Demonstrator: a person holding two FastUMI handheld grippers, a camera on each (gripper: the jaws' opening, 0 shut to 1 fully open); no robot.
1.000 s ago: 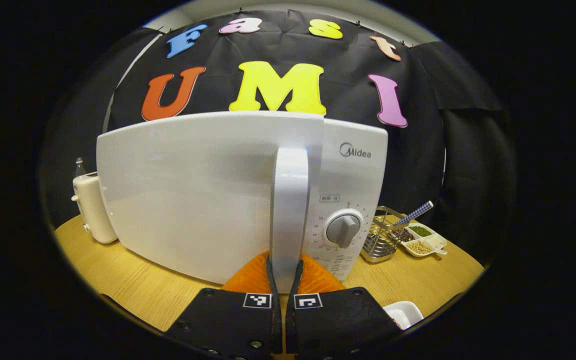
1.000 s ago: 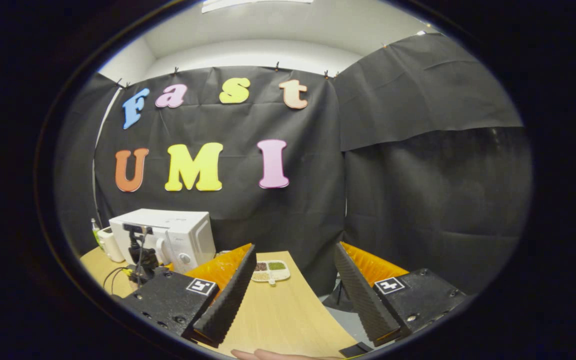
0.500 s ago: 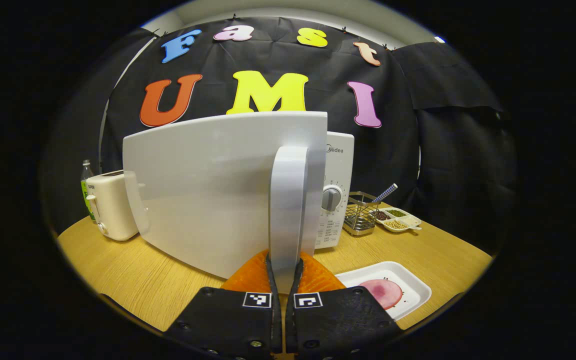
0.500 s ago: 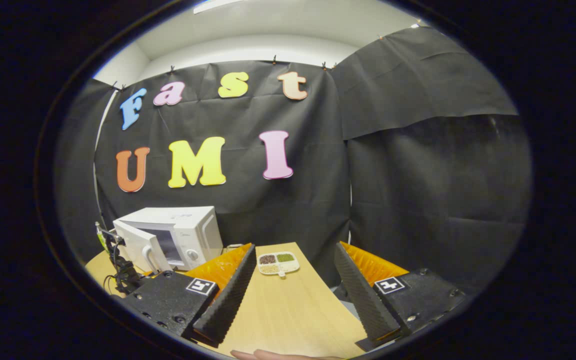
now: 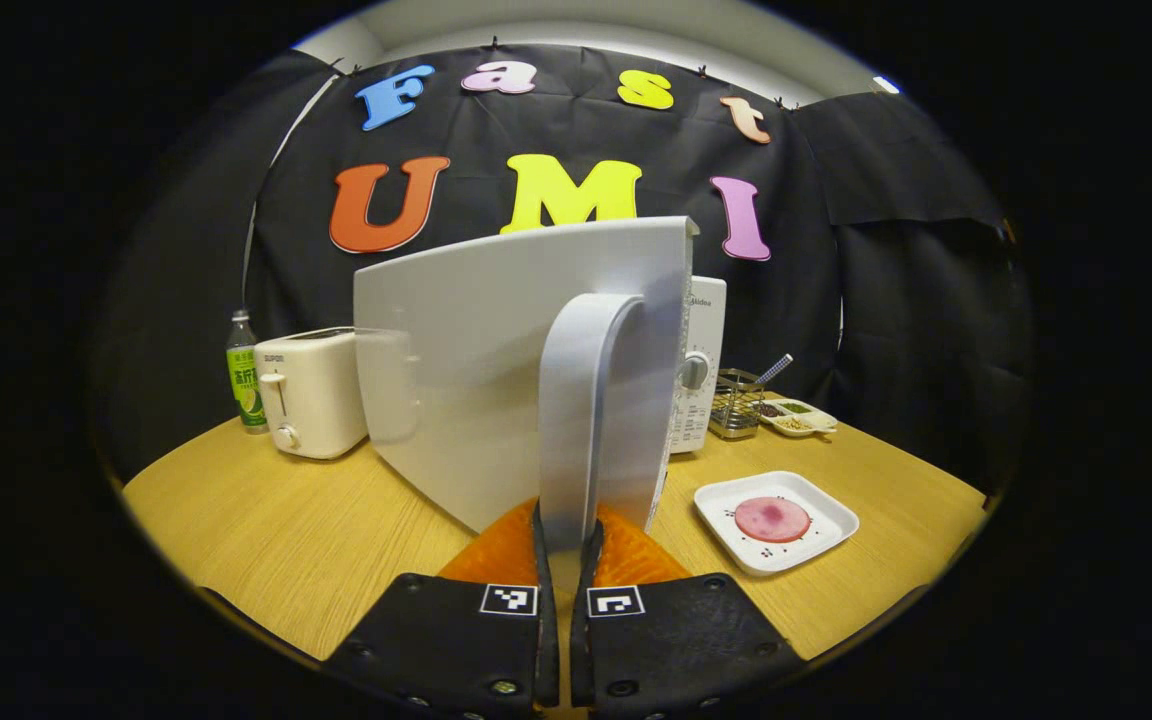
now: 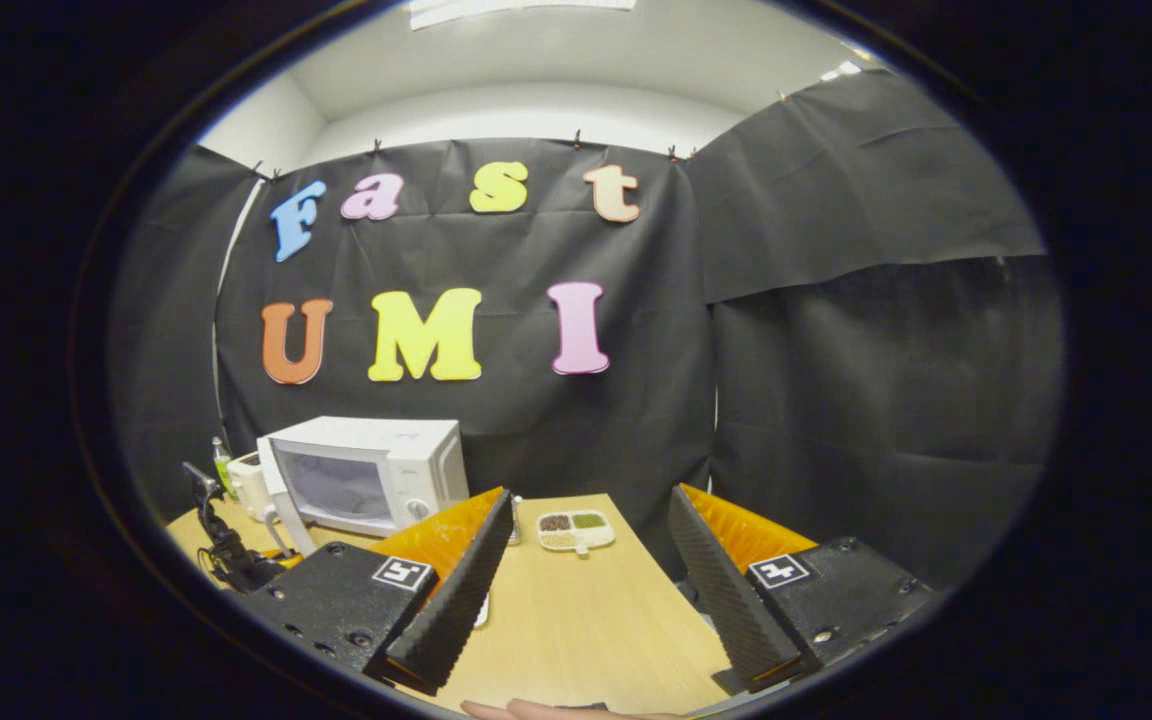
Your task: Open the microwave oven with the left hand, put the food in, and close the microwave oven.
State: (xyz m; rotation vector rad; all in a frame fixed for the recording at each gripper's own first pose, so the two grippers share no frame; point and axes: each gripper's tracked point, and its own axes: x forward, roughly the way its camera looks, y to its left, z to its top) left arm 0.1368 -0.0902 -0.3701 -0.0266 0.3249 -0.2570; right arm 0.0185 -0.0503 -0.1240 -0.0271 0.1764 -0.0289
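A: Door of the microwave stands swung well out, and the left gripper has its jaws clamped on the upright door handle.

B: And the food?

A: Food is a pink round slice on a white tray, on the table in front of the microwave and just right of the open door.

B: How should this step be handled?

A: I'd judge the door wants a little more swing so the cavity is fully clear. Follow the hinge's arc rather than pulling straight, keep the grip square on the handle, and let go only once the door rests by itself.

B: The other side?

A: Right gripper hangs off to the side above the table's edge, jaws wide apart and holding nothing, well away from the tray.

B: Surroundings?

A: Light wooden table. 1 toaster and 1 green bottle stand left of the door; a wire basket and a divided dish of beans sit right of the microwave. Black cloth walls the booth.
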